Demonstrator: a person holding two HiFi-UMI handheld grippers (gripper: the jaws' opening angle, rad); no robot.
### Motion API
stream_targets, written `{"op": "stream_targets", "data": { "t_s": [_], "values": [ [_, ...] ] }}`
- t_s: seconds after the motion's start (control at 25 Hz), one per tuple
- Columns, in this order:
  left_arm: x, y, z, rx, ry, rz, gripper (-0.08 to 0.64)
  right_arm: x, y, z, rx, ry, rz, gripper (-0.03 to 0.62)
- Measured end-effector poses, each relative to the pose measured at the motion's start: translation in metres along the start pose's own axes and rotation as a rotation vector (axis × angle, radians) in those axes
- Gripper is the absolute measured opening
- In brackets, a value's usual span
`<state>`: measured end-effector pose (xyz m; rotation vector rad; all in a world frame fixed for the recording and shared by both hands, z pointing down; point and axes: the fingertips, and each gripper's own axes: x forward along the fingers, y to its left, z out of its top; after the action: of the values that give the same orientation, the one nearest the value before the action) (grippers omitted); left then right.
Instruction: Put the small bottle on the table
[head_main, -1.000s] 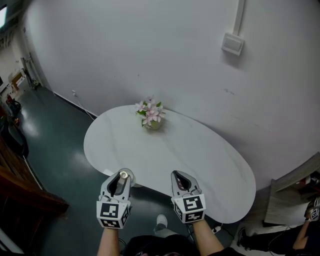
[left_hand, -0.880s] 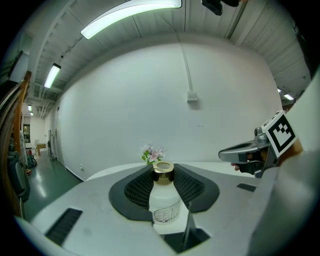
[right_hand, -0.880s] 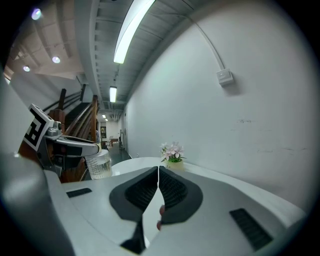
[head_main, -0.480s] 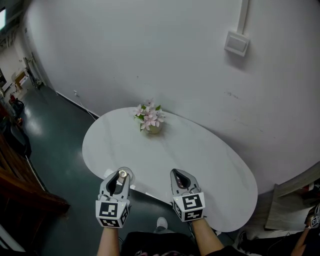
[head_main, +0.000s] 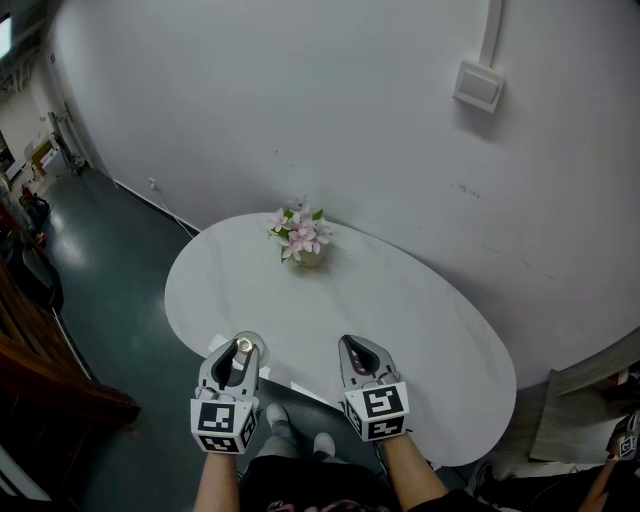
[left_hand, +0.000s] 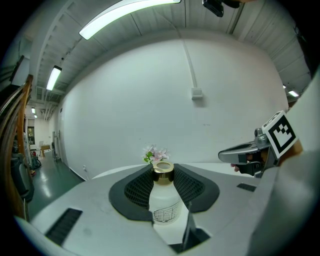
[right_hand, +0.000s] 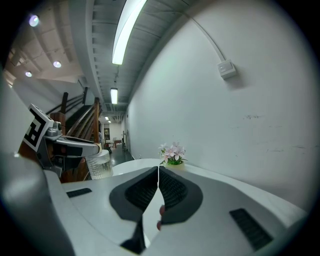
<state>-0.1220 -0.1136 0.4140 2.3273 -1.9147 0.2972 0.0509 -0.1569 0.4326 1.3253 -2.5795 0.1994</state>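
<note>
While my left gripper (head_main: 242, 340) is clamped on the small bottle (left_hand: 163, 200), upright with its gold cap between the pads, nothing of the task is finished: the bottle hangs in the air at about the near edge of the table (head_main: 420, 310), not resting on it. My right gripper (right_hand: 158, 175) has its jaws together on nothing (it idles beside the left). Left to do, as I judge it: reach in over the white top, lower, let go. Against a second ago little differs: same grip, both hands at the same edge, the flower pot (head_main: 302, 240) sitting slightly higher in my head view.
</note>
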Motion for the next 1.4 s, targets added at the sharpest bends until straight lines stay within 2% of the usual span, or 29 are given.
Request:
{"op": "stream_targets", "data": {
  "t_s": [0.56, 1.4],
  "values": [
    [0.027, 0.029, 0.003, -0.015, -0.013, -0.003, 0.129, 0.033, -0.002, 0.005, -0.001, 0.010, -0.016, 0.067],
    [0.090, 0.052, -0.022, -0.027, 0.055, -0.044, 0.129, 0.091, -0.015, -0.003, 0.000, 0.073, -0.013, 0.067]
  ]
}}
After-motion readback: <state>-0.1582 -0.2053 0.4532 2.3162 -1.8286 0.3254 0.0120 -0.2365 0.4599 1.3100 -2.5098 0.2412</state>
